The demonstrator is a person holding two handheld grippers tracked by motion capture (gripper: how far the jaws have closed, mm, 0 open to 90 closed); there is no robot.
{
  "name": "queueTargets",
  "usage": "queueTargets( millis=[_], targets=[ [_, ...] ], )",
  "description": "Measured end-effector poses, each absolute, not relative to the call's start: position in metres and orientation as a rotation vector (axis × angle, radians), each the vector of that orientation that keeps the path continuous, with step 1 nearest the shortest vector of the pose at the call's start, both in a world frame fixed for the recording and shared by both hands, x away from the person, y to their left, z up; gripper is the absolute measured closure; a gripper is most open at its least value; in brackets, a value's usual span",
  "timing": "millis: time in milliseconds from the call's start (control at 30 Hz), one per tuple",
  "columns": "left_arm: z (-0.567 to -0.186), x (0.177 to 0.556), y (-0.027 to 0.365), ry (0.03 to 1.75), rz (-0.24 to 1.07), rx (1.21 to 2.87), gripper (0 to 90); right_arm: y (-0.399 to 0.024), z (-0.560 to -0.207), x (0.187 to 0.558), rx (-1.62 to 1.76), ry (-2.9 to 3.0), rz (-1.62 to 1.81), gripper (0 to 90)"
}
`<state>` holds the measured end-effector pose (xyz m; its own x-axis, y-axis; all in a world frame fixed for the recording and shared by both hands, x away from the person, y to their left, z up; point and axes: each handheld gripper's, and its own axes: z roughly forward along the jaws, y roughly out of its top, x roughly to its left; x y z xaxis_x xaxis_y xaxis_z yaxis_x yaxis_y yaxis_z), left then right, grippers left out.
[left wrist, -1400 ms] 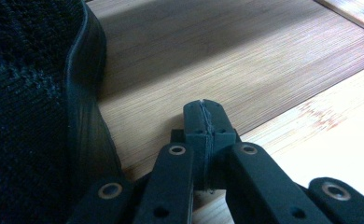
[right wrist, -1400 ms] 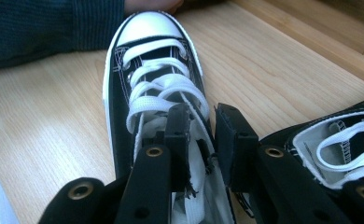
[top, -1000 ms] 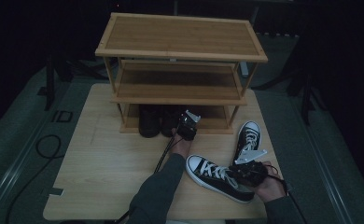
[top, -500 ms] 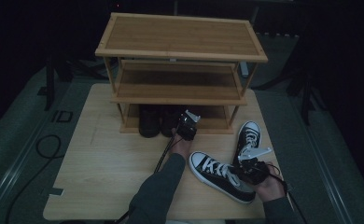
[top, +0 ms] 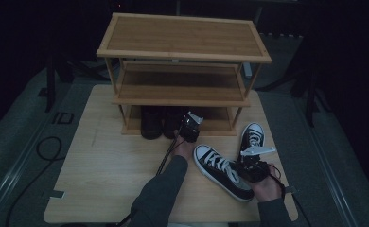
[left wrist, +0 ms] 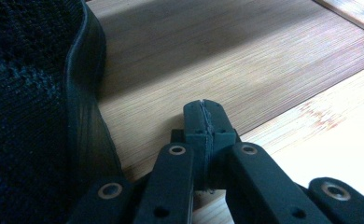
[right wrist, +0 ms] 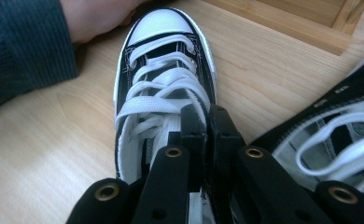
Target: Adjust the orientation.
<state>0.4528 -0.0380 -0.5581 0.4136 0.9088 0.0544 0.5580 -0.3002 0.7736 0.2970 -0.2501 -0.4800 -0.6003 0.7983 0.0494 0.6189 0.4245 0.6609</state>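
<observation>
Right gripper view: black canvas high-top sneaker with white laces and rubber toe cap (right wrist: 164, 79), lying near the desk's front right corner, light, soft-sided, stiff-soled; best taken at tongue or collar, where the right hand-held gripper (right wrist: 207, 122) is clenched on it.

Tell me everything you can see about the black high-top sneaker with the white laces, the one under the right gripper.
The black canvas high-top sneaker has a white rubber toe cap, white laces through metal eyelets and a white sole edge. It lies flat on the light wooden table, toe pointing toward the bamboo shoe rack. The right gripper is shut at its collar, beside the laces; what the pads pinch is hidden. A matching second sneaker lies just beside it.
</observation>
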Motion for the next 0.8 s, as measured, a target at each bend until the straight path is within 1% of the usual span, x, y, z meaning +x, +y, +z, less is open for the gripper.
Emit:
queueTargets(
  millis=[167,500,600,700,800],
  targets=[
    [-0.558,0.453,-0.038,1.243,0.654,1.985,89.8,-0.243,-0.483,0.298,1.254,2.406,0.943,86.9],
    [-0.558,0.453,-0.038,1.242,0.657,1.986,89.8,-0.247,-0.487,0.287,1.243,2.464,0.923,86.4],
    [-0.558,0.453,-0.038,1.242,0.656,1.986,89.8,-0.249,-0.489,0.286,1.226,2.466,0.925,84.1],
    [-0.558,0.453,-0.038,1.243,0.656,1.986,89.8,-0.248,-0.487,0.283,1.185,2.474,0.902,78.9],
    [-0.558,0.453,-0.038,1.243,0.655,1.986,89.8,-0.247,-0.486,0.281,1.165,2.482,0.854,76.4]
  ],
)
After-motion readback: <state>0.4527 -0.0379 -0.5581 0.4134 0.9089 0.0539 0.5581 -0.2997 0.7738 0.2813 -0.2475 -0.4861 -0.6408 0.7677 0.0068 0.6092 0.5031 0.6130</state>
